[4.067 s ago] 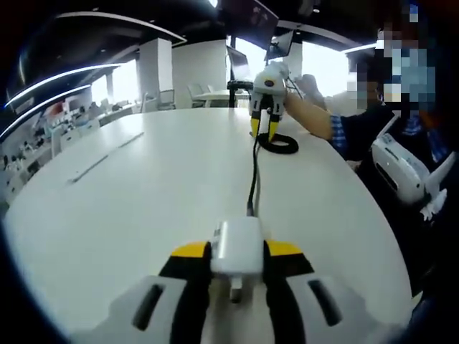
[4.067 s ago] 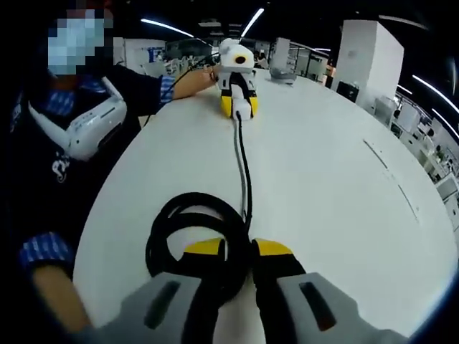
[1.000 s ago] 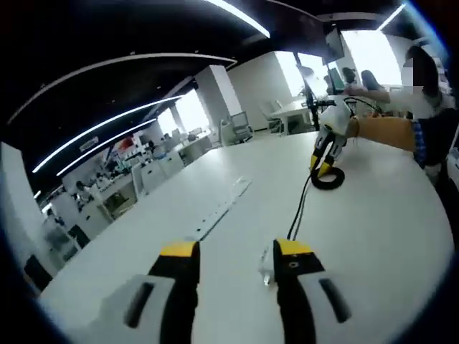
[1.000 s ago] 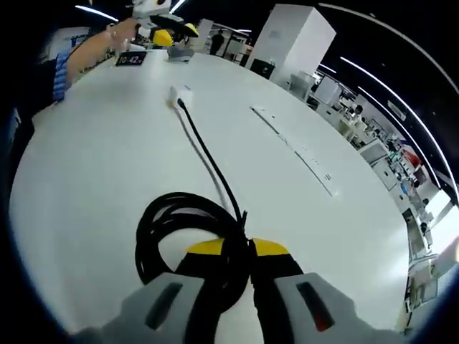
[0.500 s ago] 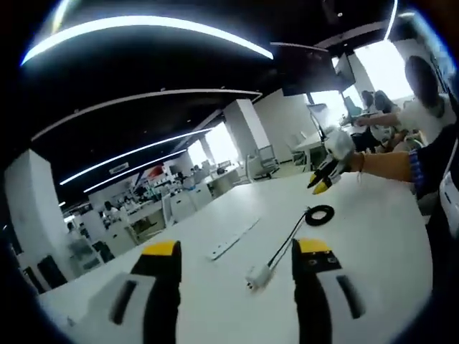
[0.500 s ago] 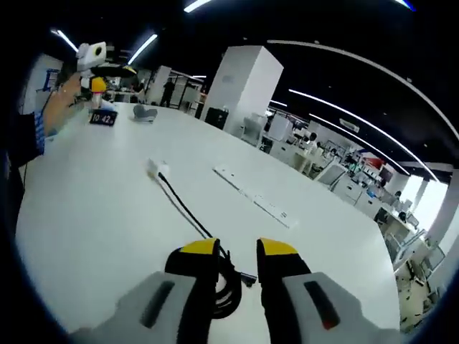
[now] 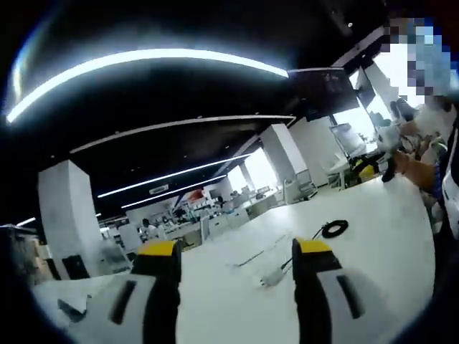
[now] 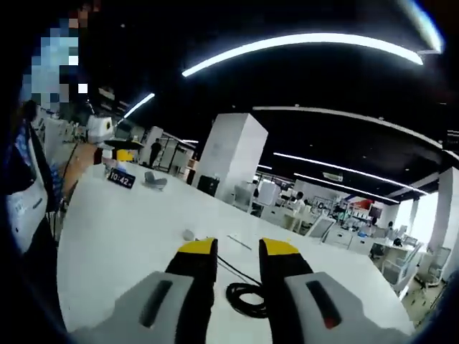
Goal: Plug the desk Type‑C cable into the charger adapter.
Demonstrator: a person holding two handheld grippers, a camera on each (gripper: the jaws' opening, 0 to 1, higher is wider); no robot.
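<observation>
In the left gripper view, the left gripper [image 7: 237,258] hangs above the white table [image 7: 373,236] with its jaws wide apart and nothing between them. The white charger adapter [image 7: 271,279] lies on the table, and the black cable [image 7: 331,229] runs from it to a small coil farther off — the two look joined.

In the right gripper view, the right gripper [image 8: 238,252] is narrow but holds nothing. The coil [image 8: 247,297] lies on the table [image 8: 115,236] just beyond its tips, the adapter [image 8: 188,234] farther on. The left gripper [image 8: 107,136] shows near a small clock [image 8: 120,179].
</observation>
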